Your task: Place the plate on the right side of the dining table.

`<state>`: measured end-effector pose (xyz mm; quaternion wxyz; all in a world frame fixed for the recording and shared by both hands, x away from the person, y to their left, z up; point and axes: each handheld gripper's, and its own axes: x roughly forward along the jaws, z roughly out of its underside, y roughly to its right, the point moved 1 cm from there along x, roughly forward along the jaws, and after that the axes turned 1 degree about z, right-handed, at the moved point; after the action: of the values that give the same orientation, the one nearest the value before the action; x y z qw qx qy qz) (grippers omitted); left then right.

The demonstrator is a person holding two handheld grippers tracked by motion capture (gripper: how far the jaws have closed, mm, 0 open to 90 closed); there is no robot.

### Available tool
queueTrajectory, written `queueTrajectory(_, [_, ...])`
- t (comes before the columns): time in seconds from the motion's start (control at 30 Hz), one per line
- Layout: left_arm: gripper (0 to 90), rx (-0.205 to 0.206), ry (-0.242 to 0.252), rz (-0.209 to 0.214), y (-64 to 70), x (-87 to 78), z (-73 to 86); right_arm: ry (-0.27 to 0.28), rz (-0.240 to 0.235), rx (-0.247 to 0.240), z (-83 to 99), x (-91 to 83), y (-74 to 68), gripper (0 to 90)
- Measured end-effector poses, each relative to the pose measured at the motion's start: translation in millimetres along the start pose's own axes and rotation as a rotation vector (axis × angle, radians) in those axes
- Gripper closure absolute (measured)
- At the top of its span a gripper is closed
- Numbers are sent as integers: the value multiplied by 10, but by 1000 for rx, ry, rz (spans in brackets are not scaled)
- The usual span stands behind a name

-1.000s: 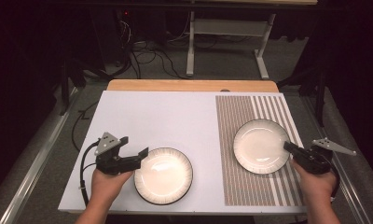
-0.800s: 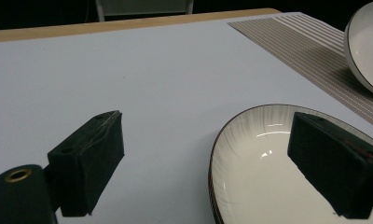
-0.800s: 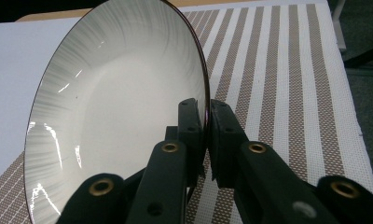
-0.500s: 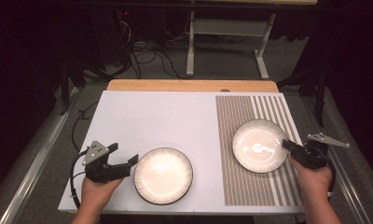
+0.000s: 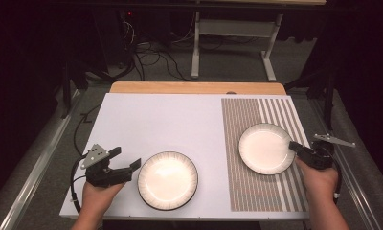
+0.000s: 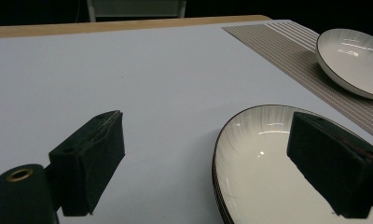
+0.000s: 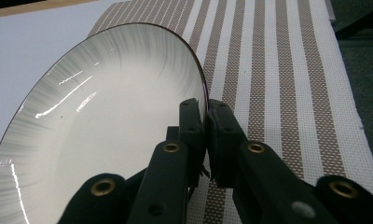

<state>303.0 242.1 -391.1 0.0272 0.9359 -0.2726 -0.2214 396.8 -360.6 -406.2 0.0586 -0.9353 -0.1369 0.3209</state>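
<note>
- High view: fixed above the person's side, looking forward and down over the whole table [image 5: 146, 115], from fairly far.
- Left gripper view: low and close, facing across the near plate [image 6: 268, 172] toward the far plate [image 6: 352, 60] on the striped mat [image 6: 287, 46].
- Right gripper view: very close on the far plate's rim [image 7: 201, 84]; it shares that plate and the mat with both other views.

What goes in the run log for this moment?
right gripper: shut on round white dark-rimmed plate | left gripper: open beside second white plate
</note>
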Motion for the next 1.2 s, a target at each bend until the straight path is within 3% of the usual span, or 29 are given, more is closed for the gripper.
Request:
queueTrajectory(0.27, [118,-11,1,-2,-25,16,0,-20,-12,48,8,116,66,874])
queueTrajectory(0.5, [118,-16,3,-7,-43,3,3,-23,-5,59,27,135,74,871])
queueTrajectory(0.93, [121,-18,0,-9,-57,-11,12,-49,65,-17,83,133,35,826])
queueTrajectory(1.07, [121,-16,2,-13,-62,-20,16,-23,99,-54,64,79,15,674])
queueTrajectory(1.2, [120,-13,5,-17,-67,-37,14,25,87,-92,20,-42,-40,507])
